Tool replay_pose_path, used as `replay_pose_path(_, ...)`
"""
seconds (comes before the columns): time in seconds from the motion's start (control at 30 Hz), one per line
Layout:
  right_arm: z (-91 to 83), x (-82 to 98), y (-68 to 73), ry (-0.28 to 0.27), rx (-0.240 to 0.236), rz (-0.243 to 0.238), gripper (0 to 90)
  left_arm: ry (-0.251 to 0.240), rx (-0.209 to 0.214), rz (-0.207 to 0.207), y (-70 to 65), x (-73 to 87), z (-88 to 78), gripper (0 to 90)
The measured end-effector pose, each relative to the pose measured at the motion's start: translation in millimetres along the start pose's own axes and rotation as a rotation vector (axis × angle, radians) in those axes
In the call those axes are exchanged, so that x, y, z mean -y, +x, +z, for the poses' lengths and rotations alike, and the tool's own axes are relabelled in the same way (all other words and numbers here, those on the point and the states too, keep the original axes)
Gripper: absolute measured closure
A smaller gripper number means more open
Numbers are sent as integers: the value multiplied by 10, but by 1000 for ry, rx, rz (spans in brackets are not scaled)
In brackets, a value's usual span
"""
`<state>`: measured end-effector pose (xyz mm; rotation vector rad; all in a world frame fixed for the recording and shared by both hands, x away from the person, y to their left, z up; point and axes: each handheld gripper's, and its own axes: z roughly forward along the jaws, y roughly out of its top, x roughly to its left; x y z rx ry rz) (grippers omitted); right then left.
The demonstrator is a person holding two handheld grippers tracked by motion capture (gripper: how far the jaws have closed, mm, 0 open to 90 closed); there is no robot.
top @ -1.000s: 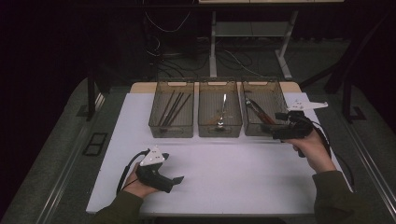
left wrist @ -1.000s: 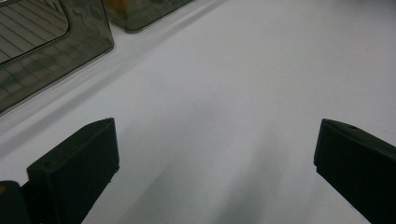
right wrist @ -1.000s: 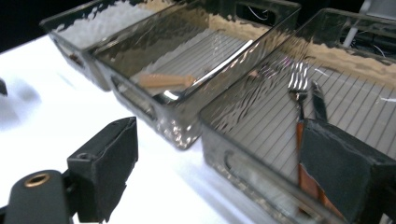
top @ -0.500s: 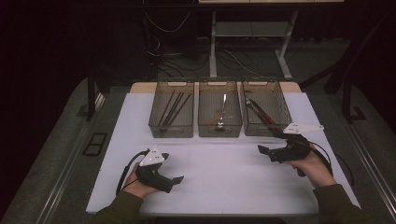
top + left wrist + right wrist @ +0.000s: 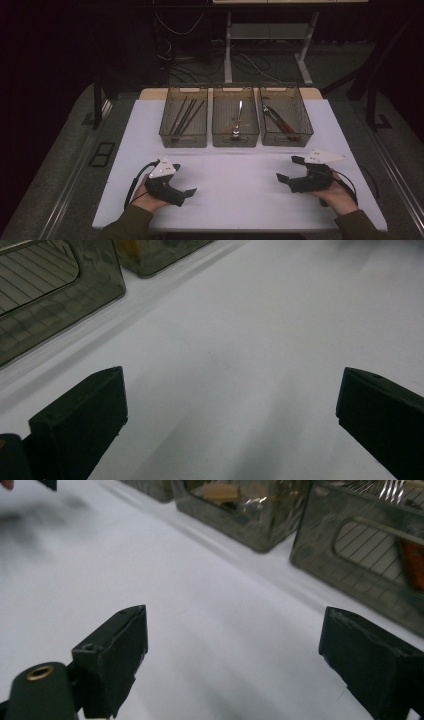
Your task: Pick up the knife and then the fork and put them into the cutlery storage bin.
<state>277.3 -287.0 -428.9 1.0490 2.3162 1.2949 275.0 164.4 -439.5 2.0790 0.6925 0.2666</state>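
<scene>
Three smoky clear bins stand in a row at the back of the white mat (image 5: 240, 200). The left bin (image 5: 183, 140) holds dark sticks, the middle bin (image 5: 235, 141) a metal utensil, the right bin (image 5: 289, 140) brown-handled utensils. My left gripper (image 5: 187, 192) rests low at the mat's front left, pointing right, open with nothing between its jaws (image 5: 230, 410). My right gripper (image 5: 288, 169) is at the front right, pointing left, also open and empty (image 5: 235, 650). Bin walls (image 5: 50, 300) (image 5: 365, 555) stand ahead of both grippers.
The mat lies on a grey table with dark rails (image 5: 75, 170) along both sides. Cables and a desk frame (image 5: 227, 45) are on the floor behind. The left gripper's tip (image 5: 47, 484) shows far off in the right gripper view.
My right gripper has moved from beside the right bin back toward the person and down to the mat's front right, jaws still open. The left gripper has stayed put.
</scene>
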Motion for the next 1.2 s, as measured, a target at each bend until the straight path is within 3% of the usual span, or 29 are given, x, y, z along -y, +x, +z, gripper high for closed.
replay_pose_path(0.53, -87, 282, 89, 45, -14, -8, 124, 2, 1, 3, -9, 3, -2, 0)
replay_pose_path(1.2, -93, 288, 71, 51, -18, -15, 125, 2, 1, 2, 4, 7, -2, 0)
